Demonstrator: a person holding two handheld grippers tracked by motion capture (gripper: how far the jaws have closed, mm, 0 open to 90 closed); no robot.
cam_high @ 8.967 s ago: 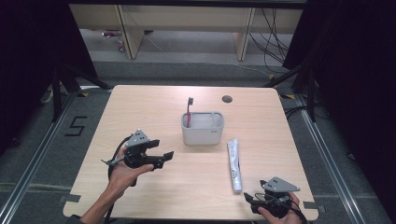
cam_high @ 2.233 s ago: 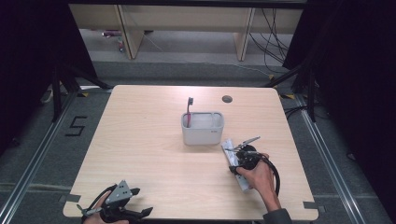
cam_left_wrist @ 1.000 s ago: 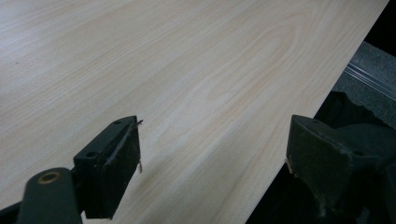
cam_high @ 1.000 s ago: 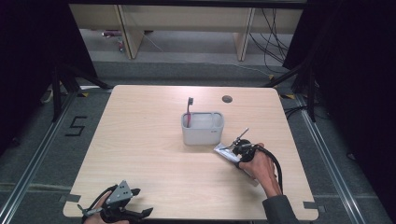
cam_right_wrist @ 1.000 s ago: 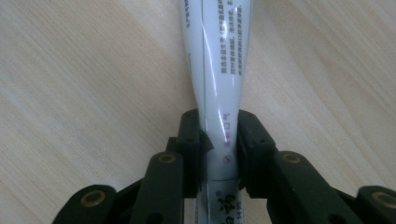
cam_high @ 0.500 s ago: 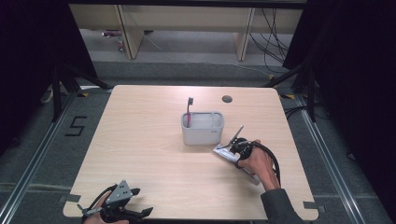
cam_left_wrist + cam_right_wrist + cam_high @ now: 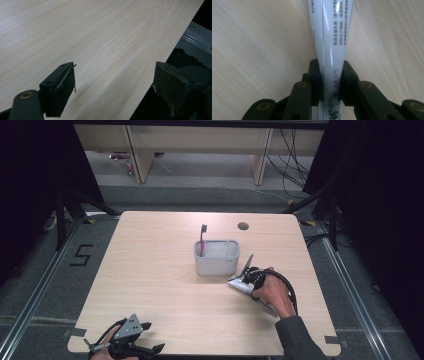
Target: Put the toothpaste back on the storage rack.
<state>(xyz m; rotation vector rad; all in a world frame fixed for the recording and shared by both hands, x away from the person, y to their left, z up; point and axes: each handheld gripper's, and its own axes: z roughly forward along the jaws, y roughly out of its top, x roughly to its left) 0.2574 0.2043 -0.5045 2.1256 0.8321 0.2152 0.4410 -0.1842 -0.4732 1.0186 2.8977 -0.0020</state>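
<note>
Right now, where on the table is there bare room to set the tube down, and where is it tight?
Bare wood spans the table's left half, from the grey holder to the left gripper at the near edge. The far strip around the round hole is free too. It is crowded right of the holder, where the right gripper clamps the toothpaste tube.

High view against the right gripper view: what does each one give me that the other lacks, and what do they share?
High view alone: the grey holder with a toothbrush standing in it, the left gripper at the table's near edge, and the person's hand behind the right gripper.
Right gripper view alone: the black jaws clamped on both sides of the white tube, and the print on it.
Shared: the tube and the light wooden table.
</note>
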